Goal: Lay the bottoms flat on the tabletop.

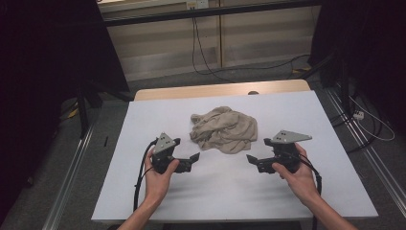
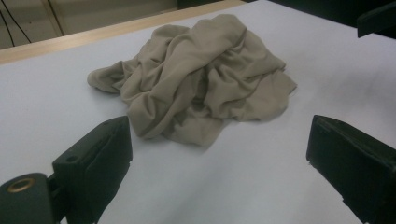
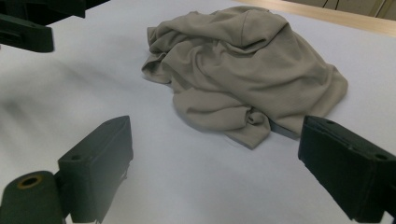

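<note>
Both grippers sit low over the table, each gripped by a bare hand. Left gripper (image 1: 189,160) is at about 7 o'clock from the cloth (image 1: 224,128), jaws spread wide with nothing between them, pointing toward 3 o'clock. Right gripper (image 1: 256,160) is at about 4 o'clock from the cloth, jaws likewise apart and empty, pointing toward 9 o'clock. Neither touches the cloth; both are near its front edge.

From the left gripper view, the cloth (image 2: 198,77) lies ahead at 12 o'clock, between and beyond the two black jaws; a dark part of the other gripper (image 2: 376,18) is cut off at 2 o'clock. From the right gripper view, the cloth (image 3: 247,70) lies at 12 to 1 o'clock, and the left gripper (image 3: 28,28) shows dark at 10 o'clock.

That cloth is a beige crumpled heap, just past the middle of the white table (image 1: 311,191). A wooden strip (image 1: 220,90) runs along the far edge. Beyond it, grey floor, pale wall panels and black cables (image 1: 201,52). Dark curtains (image 1: 43,72) flank both sides.

The cloth's folds hide its shape, so what kind of garment it is cannot be told. The curtained corners are too dark to read.
</note>
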The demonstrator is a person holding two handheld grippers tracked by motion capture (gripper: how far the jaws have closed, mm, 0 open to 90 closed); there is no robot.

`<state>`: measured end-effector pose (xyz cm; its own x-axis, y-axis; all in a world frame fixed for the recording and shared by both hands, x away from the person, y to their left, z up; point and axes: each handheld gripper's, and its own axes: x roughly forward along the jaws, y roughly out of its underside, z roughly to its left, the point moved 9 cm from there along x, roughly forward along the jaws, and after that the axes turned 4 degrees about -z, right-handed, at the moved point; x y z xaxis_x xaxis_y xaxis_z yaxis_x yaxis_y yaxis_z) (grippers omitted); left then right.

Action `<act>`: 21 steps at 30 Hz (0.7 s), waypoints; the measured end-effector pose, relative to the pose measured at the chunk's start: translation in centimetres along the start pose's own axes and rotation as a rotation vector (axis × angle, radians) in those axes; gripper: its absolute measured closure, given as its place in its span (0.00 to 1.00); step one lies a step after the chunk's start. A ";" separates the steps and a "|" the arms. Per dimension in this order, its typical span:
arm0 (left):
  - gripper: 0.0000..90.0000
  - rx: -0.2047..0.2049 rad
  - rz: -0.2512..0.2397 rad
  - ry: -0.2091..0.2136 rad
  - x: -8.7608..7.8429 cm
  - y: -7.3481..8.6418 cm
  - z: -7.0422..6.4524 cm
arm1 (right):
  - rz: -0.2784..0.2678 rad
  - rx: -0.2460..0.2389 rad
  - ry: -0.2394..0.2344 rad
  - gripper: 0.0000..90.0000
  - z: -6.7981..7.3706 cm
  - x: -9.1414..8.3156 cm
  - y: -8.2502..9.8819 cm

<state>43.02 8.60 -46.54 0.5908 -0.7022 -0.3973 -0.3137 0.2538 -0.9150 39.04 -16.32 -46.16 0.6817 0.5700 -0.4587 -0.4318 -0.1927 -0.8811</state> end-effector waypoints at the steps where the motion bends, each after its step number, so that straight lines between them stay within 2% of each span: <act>1: 0.08 -0.006 0.002 -0.006 0.2 0.0 0.2 | 0.014 -0.006 0.003 0.11 -0.1 0.3 0.0; 3: 0.09 -0.012 0.013 -0.001 0.5 0.0 0.7 | 0.038 0.006 -0.004 0.11 -0.3 1.1 0.0; 4: 0.09 0.003 0.052 0.009 1.0 -0.1 0.9 | 0.060 0.013 -0.022 0.11 -0.2 1.6 -0.1; 7: 0.09 0.023 0.017 0.022 1.8 -1.2 1.2 | 0.065 0.004 -0.027 0.15 0.1 2.3 -0.6; 10: 0.08 0.024 0.008 0.034 2.5 -2.2 1.3 | 0.067 -0.057 -0.027 0.15 0.3 3.0 -1.4; 11: 0.07 0.024 0.008 0.034 2.5 -2.2 1.3 | 0.067 -0.057 -0.027 0.15 0.3 3.0 -1.4; 12: 0.07 0.011 0.019 0.037 3.1 -2.7 1.5 | 0.054 -0.065 -0.046 0.13 0.5 3.5 -2.0; 13: 0.07 0.011 0.019 0.037 3.1 -2.7 1.5 | 0.057 -0.067 -0.041 0.13 0.4 3.8 -2.1; 15: 0.07 0.008 0.033 -0.003 3.9 -3.0 2.2 | 0.060 -0.068 -0.037 0.13 0.4 4.5 -2.5; 17: 0.07 -0.004 0.033 0.001 4.2 -3.0 2.4 | 0.059 -0.066 -0.039 0.14 0.5 4.8 -2.6; 18: 0.07 -0.028 0.038 0.005 4.7 -2.8 2.7 | 0.051 -0.065 -0.041 0.14 0.4 5.5 -2.8; 19: 0.08 -0.028 0.038 0.005 4.7 -2.8 2.7 | 0.051 -0.065 -0.041 0.14 0.4 5.5 -2.8; 21: 0.08 -0.038 0.045 -0.008 5.1 -2.4 3.0 | 0.063 -0.067 -0.031 0.16 0.1 6.8 -2.8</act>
<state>49.03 6.36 -46.56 0.5811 -0.6856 -0.4385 -0.3679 0.2593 -0.8930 44.84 -11.87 -46.85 0.6357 0.5792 -0.5103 -0.4320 -0.2810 -0.8570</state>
